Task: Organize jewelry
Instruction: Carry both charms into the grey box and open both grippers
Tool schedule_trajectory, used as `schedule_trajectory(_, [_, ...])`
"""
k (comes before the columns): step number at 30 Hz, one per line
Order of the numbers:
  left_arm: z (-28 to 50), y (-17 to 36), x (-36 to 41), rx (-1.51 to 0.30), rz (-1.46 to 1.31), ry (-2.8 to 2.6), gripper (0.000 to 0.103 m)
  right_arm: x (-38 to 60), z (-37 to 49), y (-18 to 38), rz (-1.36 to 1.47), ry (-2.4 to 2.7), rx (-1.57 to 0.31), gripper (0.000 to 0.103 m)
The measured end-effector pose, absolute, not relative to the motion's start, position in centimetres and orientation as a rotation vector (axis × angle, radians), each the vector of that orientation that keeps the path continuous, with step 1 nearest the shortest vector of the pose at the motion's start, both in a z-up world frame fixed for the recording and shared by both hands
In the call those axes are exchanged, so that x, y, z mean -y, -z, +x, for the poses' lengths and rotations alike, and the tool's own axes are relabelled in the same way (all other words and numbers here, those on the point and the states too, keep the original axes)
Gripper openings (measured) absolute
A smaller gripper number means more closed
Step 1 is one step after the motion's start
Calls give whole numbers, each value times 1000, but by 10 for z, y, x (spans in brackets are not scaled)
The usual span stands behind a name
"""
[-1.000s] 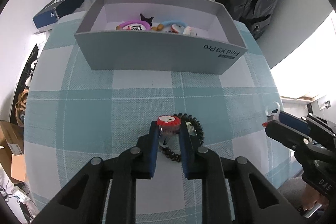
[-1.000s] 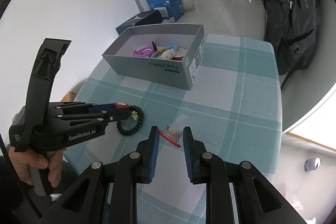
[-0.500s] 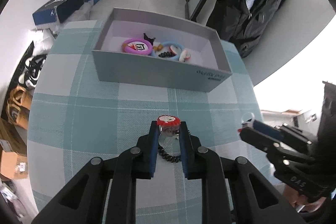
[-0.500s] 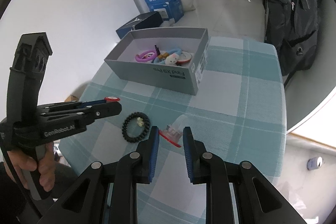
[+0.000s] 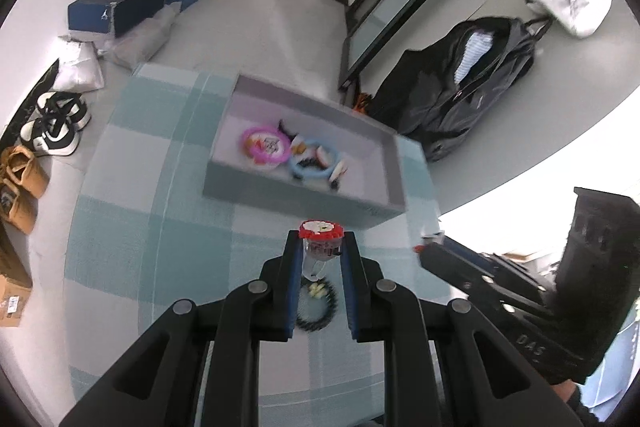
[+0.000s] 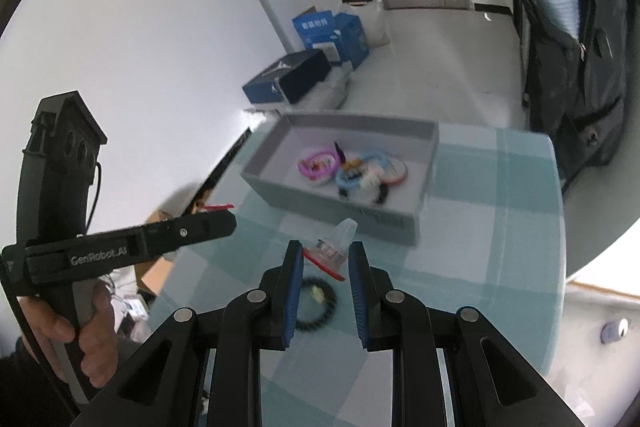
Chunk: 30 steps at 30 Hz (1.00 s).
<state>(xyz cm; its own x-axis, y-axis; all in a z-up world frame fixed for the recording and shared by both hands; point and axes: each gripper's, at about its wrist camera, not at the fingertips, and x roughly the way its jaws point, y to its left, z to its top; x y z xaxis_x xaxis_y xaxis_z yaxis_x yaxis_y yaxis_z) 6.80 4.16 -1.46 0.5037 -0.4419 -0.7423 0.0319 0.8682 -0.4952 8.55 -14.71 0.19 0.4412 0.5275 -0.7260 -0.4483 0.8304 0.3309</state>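
I hold a gripper in each hand above the table point(image 5: 120, 227), which wears a teal and white checked cloth.

My left gripper point(image 5: 321, 251) has its jaws drawn nearly together on a clear plastic ring point(image 5: 320, 247) with a round red top bearing a pale cartoon figure; the blue pads press its sides and it sits at the fingertips, lifted off the cloth. In the right wrist view this same left gripper point(image 6: 224, 217) shows from the side, my left hand point(image 6: 80, 335) wrapped round its grip, with the red top as a thin edge at its tip.

My right gripper point(image 6: 324, 251) is likewise almost closed, clamped on a second clear ring point(image 6: 332, 247) with a red top, tilted so its clear band points up and away from me. In the left wrist view the right gripper point(image 5: 424, 251) comes in from the right edge, blurred.

On the cloth below both grippers, towards the near edge of the table, lies a black beaded bracelet point(image 6: 316, 303) with a small pale charm inside its loop.

At the table's far edge stands the open grey box point(image 6: 332, 211). Inside it lie a pink bracelet point(image 6: 316, 163), a light blue bracelet point(image 6: 352, 175) and several smaller pieces too blurred to name.
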Motion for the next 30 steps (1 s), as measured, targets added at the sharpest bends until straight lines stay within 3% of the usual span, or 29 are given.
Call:
schedule_trajectory(10, [108, -6, -67, -980, -575, 333, 14, 127, 125, -30, 93, -647, -889, 22])
schedule_trajectory(30, [164, 29, -60, -1089, -529, 318, 14, 106, 185, 6, 117, -670, -1007, 22])
